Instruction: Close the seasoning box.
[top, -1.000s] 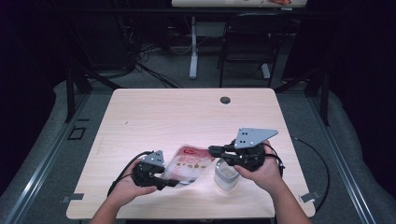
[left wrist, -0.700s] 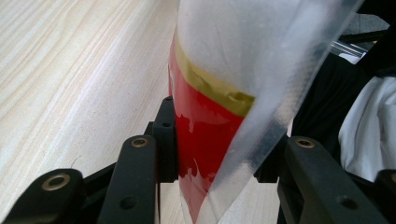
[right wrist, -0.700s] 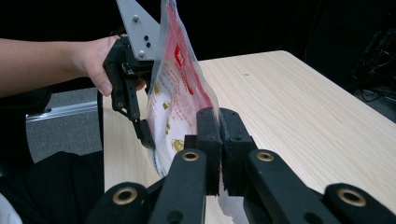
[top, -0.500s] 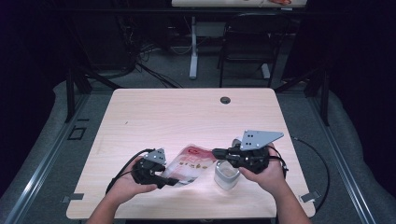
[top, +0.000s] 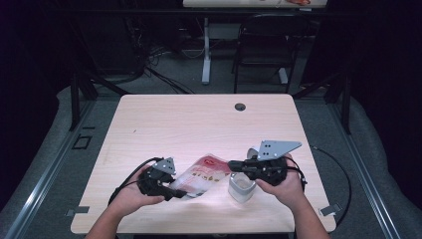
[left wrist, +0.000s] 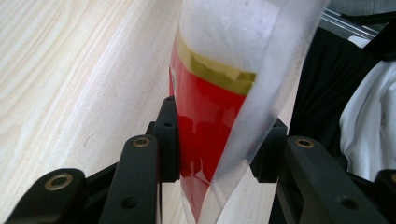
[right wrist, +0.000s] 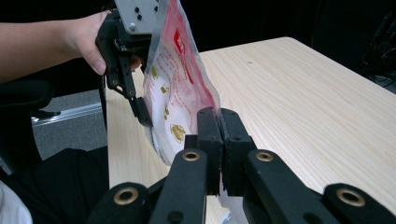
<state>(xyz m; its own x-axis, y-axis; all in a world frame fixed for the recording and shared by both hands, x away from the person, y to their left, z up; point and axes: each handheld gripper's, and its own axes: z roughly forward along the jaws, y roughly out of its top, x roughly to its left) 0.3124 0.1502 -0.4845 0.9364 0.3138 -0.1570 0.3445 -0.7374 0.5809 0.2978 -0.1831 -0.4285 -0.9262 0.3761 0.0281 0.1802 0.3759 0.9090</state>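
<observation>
Red and clear pouch [top: 201, 174] lifted off the table [top: 199, 119] near its front edge, stretched between both claws. Left gripper [left wrist: 215, 144] clamped on one end, right gripper [right wrist: 219, 126] pinched tight on the other edge, likely to pull it open. Small white cup [top: 242, 186] waiting just below, probably for pouring.

Dark room, grey floor [top: 59, 149], black chair [top: 261, 50]

A lab or studio is showing here: dark curtains are surrounding the surface [top: 199, 119], cables [top: 164, 74] are trailing over grey carpet [top: 318, 109].
</observation>
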